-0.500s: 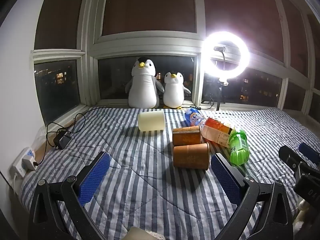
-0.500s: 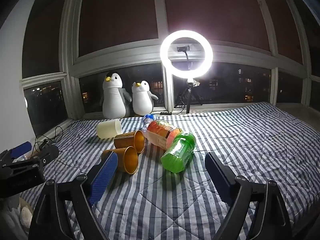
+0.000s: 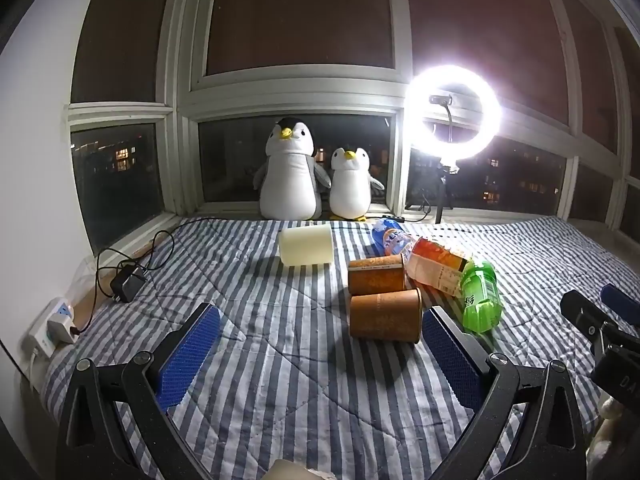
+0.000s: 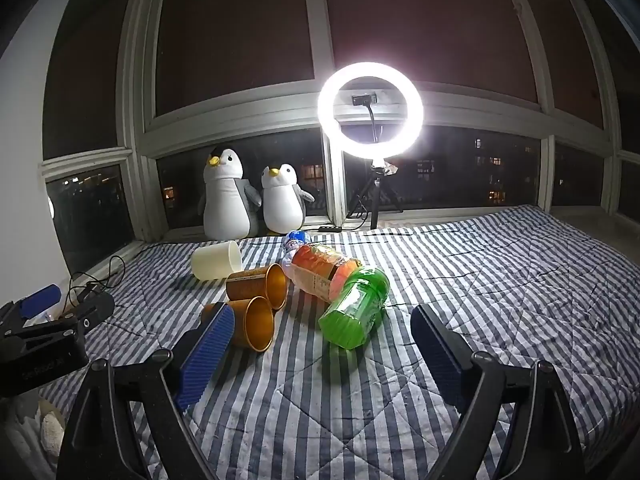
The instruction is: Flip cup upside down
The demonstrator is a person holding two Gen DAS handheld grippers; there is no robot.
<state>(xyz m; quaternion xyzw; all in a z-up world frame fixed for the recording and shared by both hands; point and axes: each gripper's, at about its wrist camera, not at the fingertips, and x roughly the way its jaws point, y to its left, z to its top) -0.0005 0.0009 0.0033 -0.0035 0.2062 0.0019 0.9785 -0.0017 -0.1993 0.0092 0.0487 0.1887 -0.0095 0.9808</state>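
Your nearest brown cup (image 3: 386, 314) (image 4: 256, 322) lies on its side on the striped bed (image 3: 280, 360), long axis crosswise, mouth toward your right. Both grippers, left (image 3: 320, 364) and right (image 4: 320, 356), have fingers spread, holding nothing.

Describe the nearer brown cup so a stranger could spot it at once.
Start at the two toy penguins on the window sill, then come forward over the striped blanket past the pale cup. Two brown cups lie on their sides; the nearer brown cup is the one closest to the grippers, beside the green bottle.
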